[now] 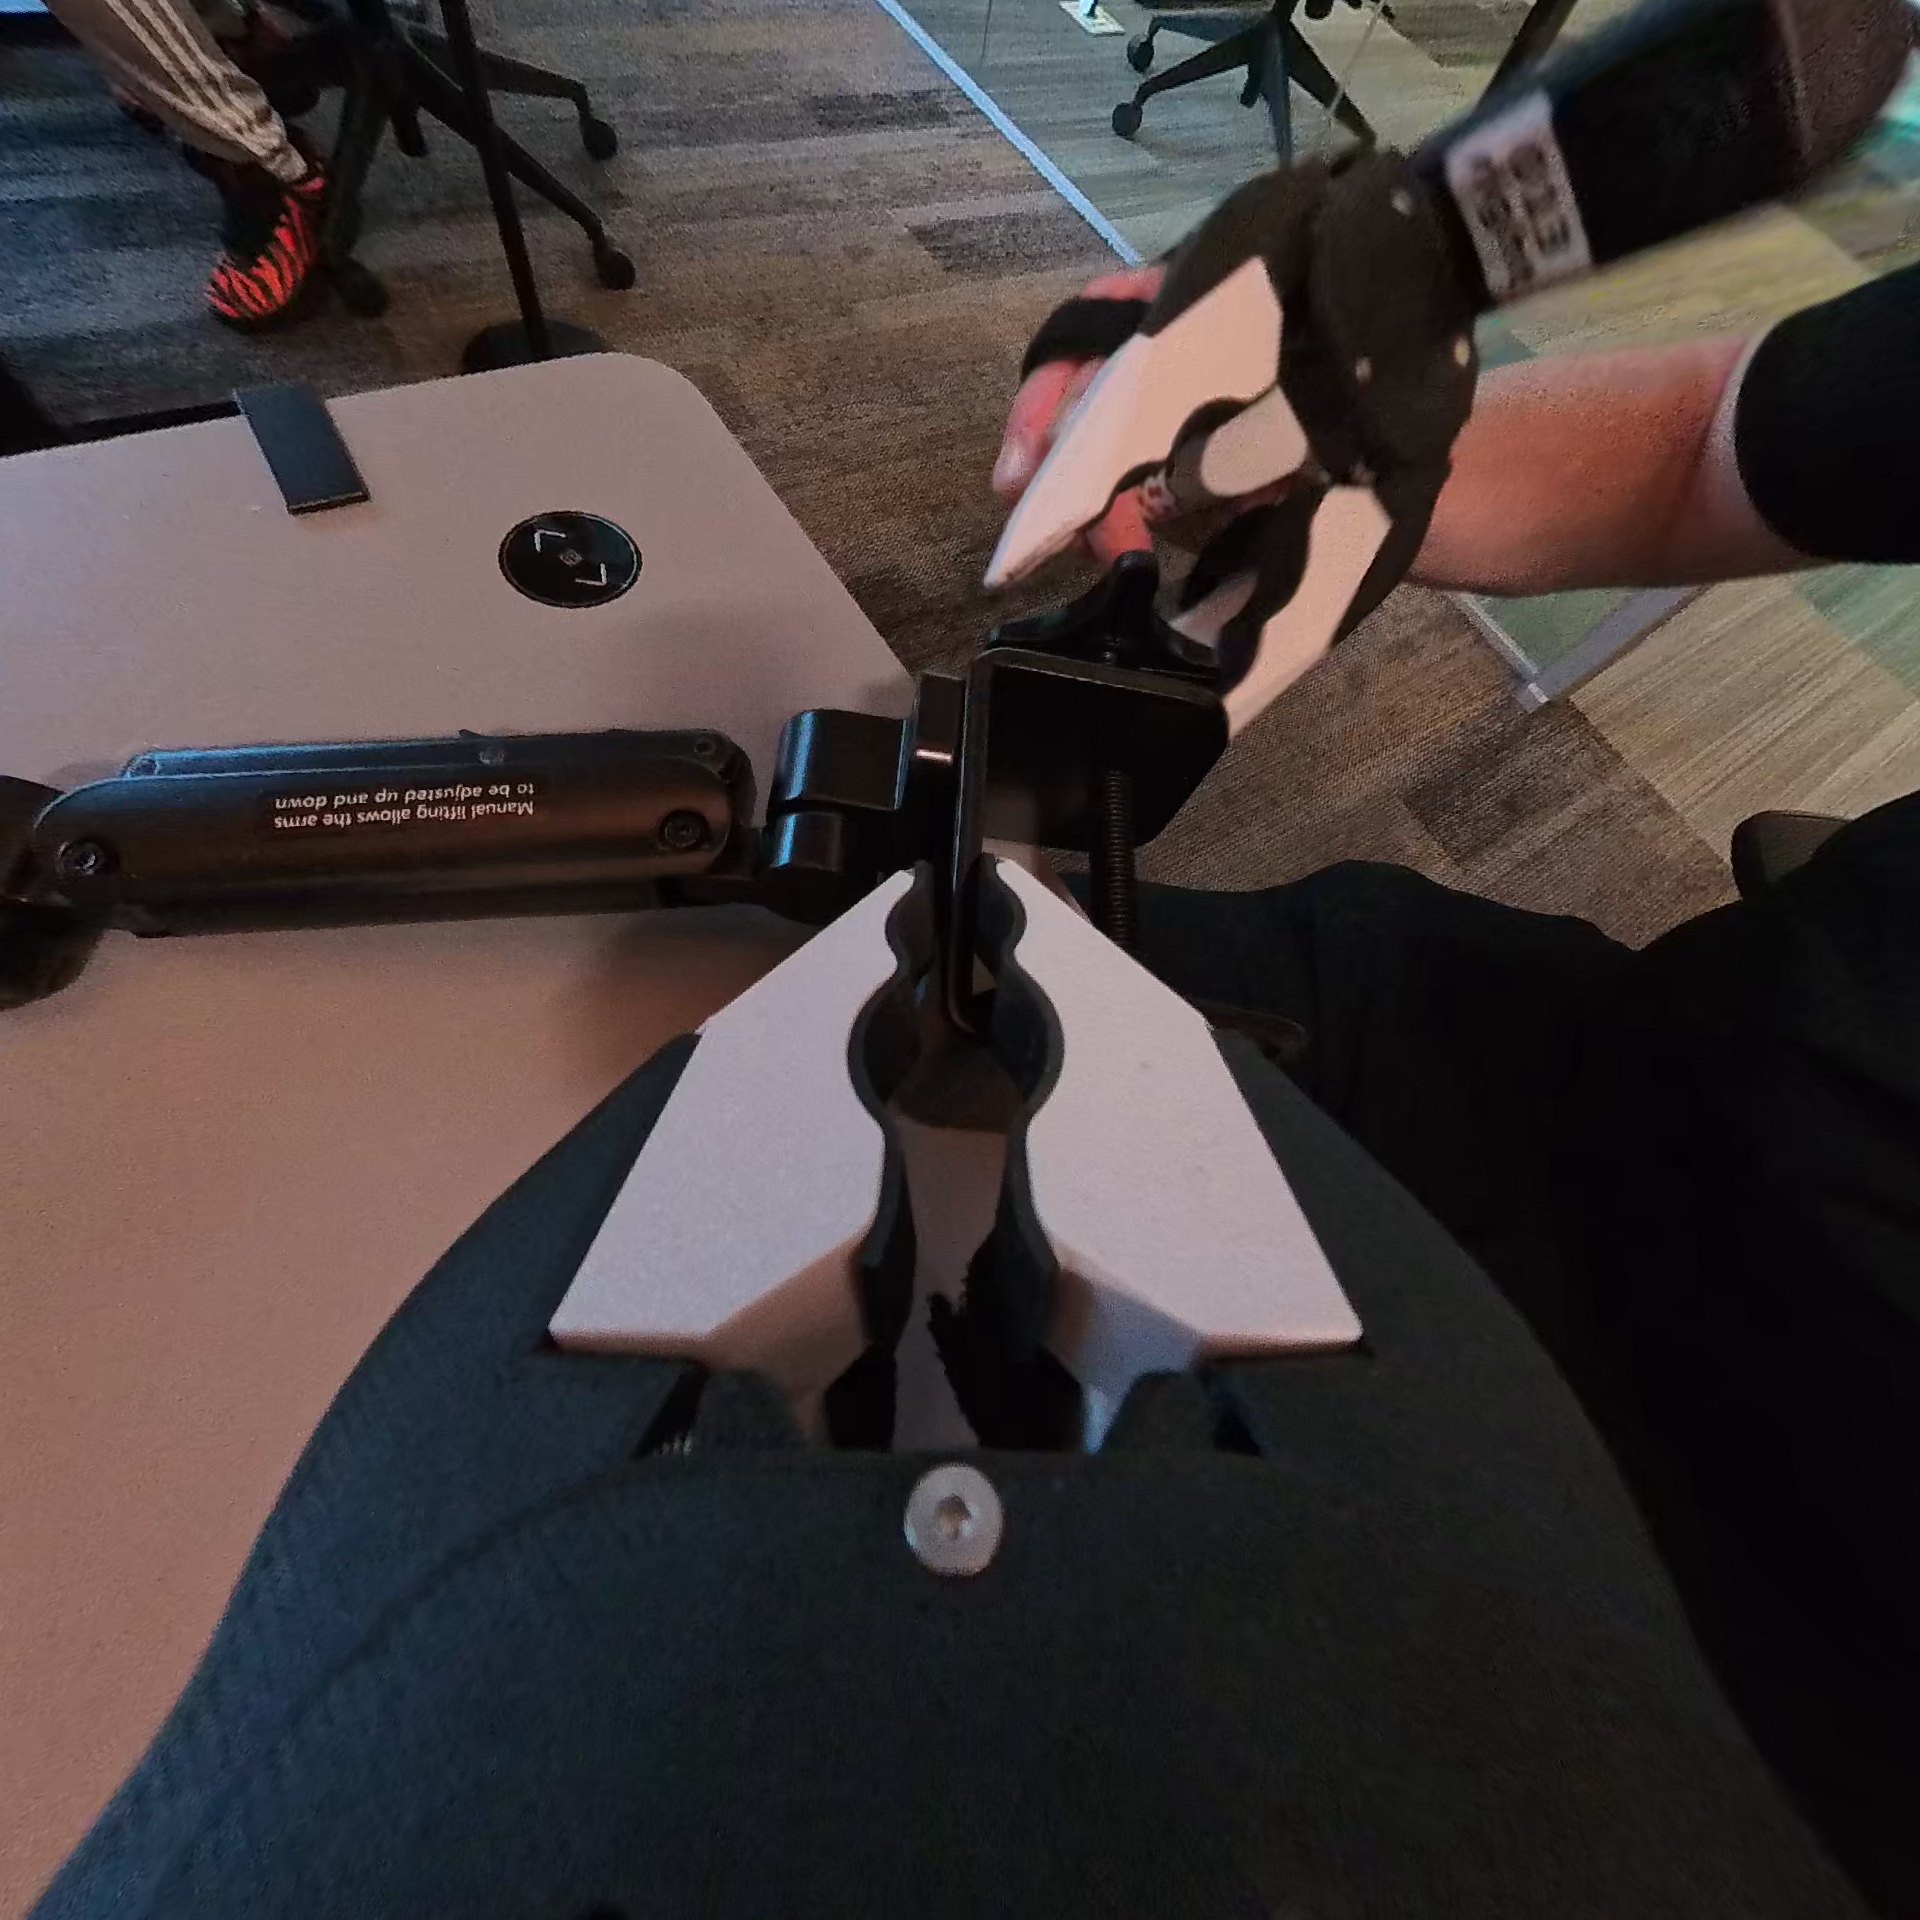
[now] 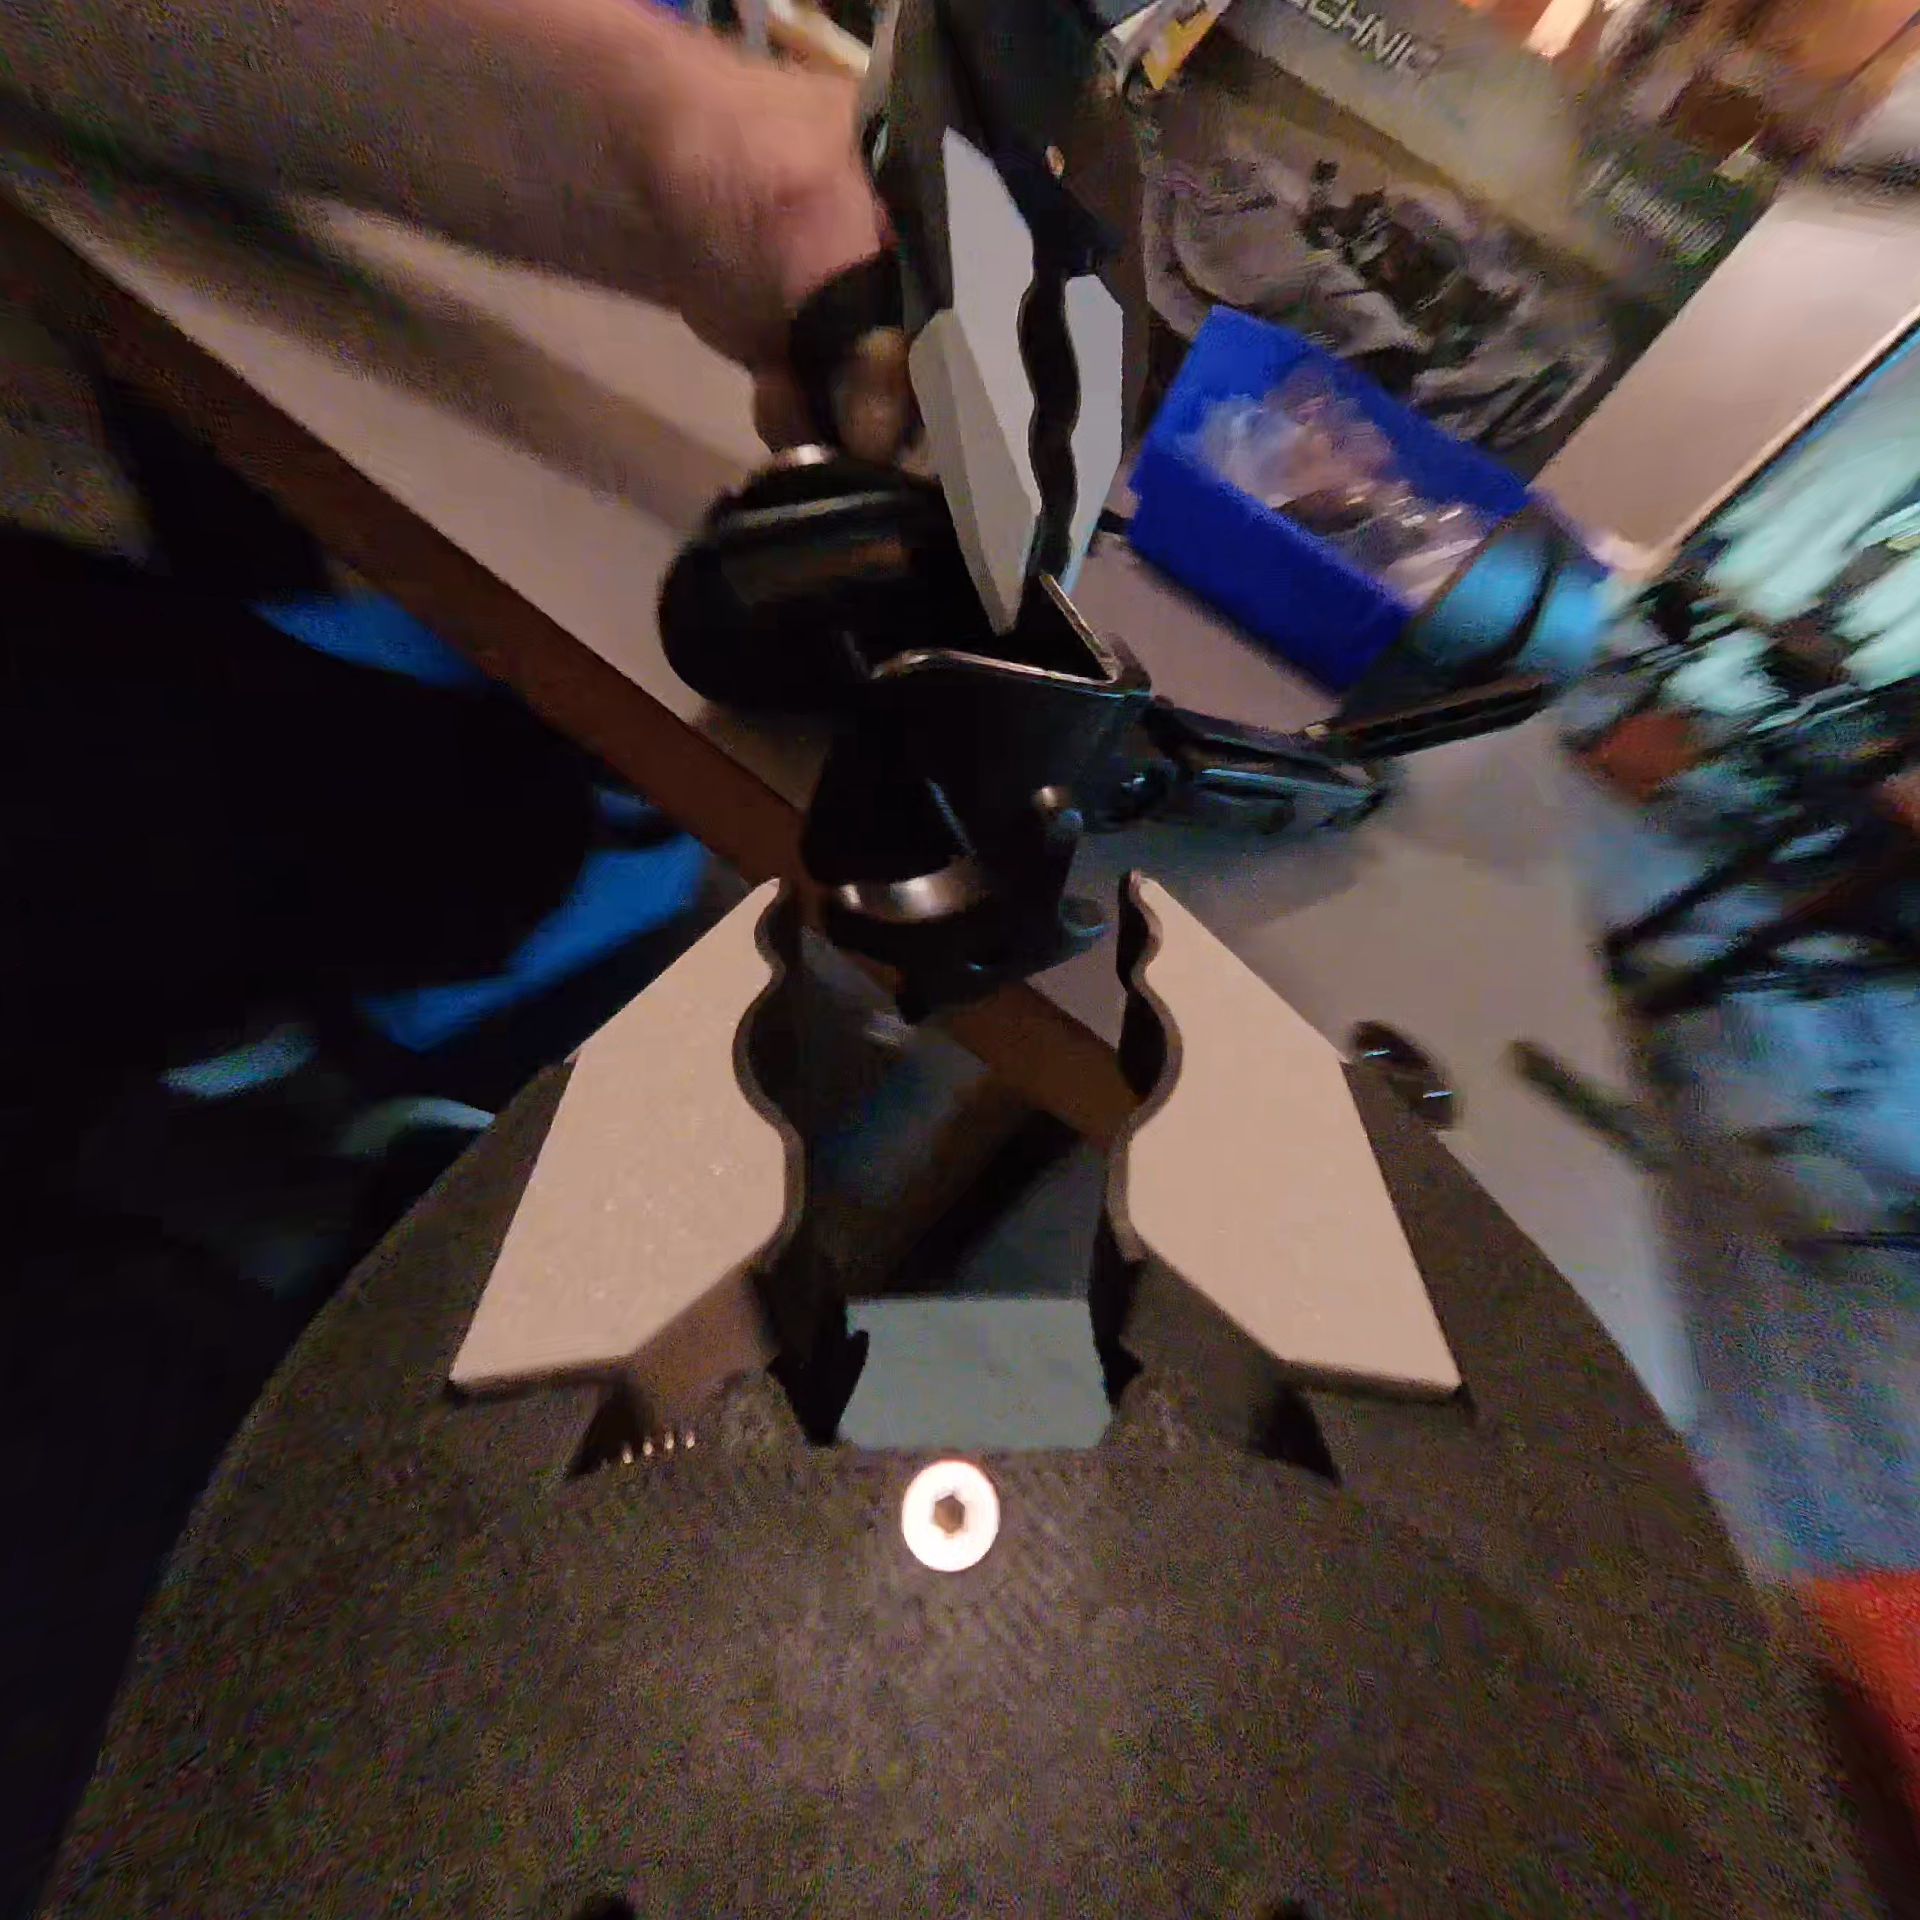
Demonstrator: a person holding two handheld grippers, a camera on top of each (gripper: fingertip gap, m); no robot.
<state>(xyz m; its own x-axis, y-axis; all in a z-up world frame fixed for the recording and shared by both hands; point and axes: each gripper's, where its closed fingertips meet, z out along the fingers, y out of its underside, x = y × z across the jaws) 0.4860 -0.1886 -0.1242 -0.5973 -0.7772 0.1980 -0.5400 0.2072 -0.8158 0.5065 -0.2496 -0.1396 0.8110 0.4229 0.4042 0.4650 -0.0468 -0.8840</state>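
A black monitor-arm clamp (image 1: 1091,727) hangs just off the edge of the pale table (image 1: 312,1143), joined to a black arm (image 1: 395,821) that lies across the top. My left gripper (image 1: 956,883) is shut on the clamp's thin metal bracket plate. My right gripper (image 1: 1122,623) is open, and its fingers straddle the clamp's screw knob (image 1: 1127,592). In the right wrist view the right gripper (image 2: 951,894) is open with the knob end of the clamp (image 2: 987,727) between its fingertips. The left gripper (image 2: 1039,592) grips the bracket from above.
A black round disc (image 1: 569,559) and a black strip (image 1: 301,447) sit on the table. Office chairs (image 1: 1236,62) and a person's red striped shoe (image 1: 265,260) are on the carpet beyond. A blue bin (image 2: 1299,540) and a printed box (image 2: 1403,208) stand behind the clamp.
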